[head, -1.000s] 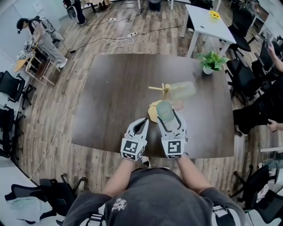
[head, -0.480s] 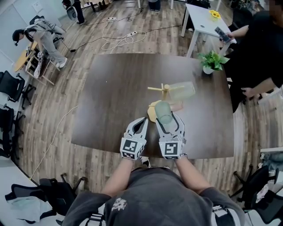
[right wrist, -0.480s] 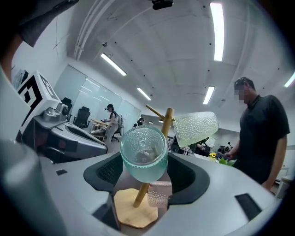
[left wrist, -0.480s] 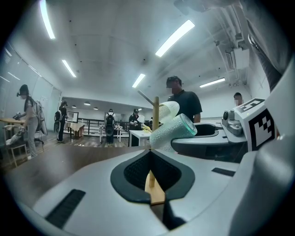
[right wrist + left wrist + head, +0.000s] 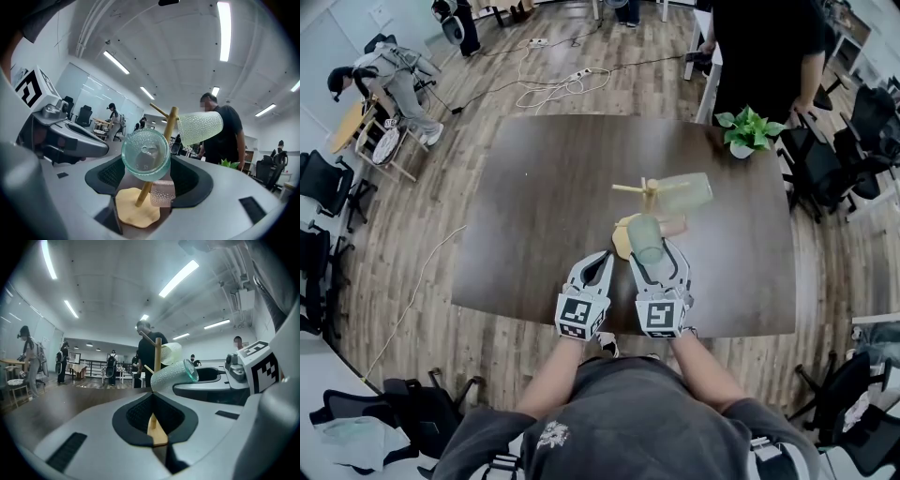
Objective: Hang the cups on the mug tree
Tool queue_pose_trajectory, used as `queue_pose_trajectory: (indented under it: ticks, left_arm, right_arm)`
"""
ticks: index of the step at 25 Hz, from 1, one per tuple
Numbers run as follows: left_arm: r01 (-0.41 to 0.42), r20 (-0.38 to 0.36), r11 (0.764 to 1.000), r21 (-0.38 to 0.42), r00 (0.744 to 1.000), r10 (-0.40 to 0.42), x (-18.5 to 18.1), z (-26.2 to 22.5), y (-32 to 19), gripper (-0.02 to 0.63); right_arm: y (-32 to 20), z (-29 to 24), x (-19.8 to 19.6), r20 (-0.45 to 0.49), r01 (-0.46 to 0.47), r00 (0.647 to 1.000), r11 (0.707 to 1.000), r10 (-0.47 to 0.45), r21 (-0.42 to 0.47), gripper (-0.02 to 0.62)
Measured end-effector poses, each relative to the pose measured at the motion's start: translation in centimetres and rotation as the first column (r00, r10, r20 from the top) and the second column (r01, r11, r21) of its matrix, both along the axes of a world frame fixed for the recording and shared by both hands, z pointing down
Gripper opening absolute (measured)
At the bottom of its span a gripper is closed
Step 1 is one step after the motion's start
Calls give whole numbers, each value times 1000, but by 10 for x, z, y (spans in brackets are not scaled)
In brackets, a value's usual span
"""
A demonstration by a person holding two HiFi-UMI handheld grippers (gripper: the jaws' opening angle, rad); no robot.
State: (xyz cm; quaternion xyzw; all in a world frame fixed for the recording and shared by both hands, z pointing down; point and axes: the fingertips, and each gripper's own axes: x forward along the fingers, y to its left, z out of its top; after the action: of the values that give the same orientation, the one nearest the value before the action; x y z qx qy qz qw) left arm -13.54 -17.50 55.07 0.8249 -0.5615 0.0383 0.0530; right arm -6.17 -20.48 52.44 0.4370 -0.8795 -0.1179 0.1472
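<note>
Nearest the person, the left gripper [image 5: 604, 255] is idling on the near side of the mug tree [image 5: 171, 120], with its jaws pressed together and nothing between them. Beside it, the right gripper [image 5: 655, 248] is carrying the green cup [image 5: 144, 154]. Its jaws are standing wide and appear to be clamping the cup's base end. The cup's bottom is facing back along the gripper and its mouth is pointing at the mug tree's pole.

The green cup is hovering just in front of that pole, about halfway up, and I cannot tell whether a peg is entering its mouth. By my reading this cup is in the middle of being hung, not yet released.

Low on the mug tree, just above its wooden base [image 5: 136, 208], a pink cup [image 5: 162, 192] is sitting close to the pole. Whether it is on a peg or lying on the table [image 5: 544, 206] is unclear. On the mug tree's upper right, a clear dimpled cup [image 5: 199, 126] is hanging on a peg, so that one is done. A bare peg [image 5: 159, 110] is sticking out on the upper left.
</note>
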Motion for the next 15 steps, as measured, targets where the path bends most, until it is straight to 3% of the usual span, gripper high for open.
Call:
queue_pose_trajectory:
  ticks: [6, 15]
  left_arm:
    - [4, -2, 1000, 4, 1000, -4, 2, 0, 2, 0]
    - [10, -5, 1000, 11, 1000, -10, 7, -6, 11, 0]
  right_arm:
    - [-1, 0, 4, -26, -15, 1000, 1000, 15, 3, 318]
    - [8, -7, 7, 10, 4, 1000, 1000, -4, 2, 321]
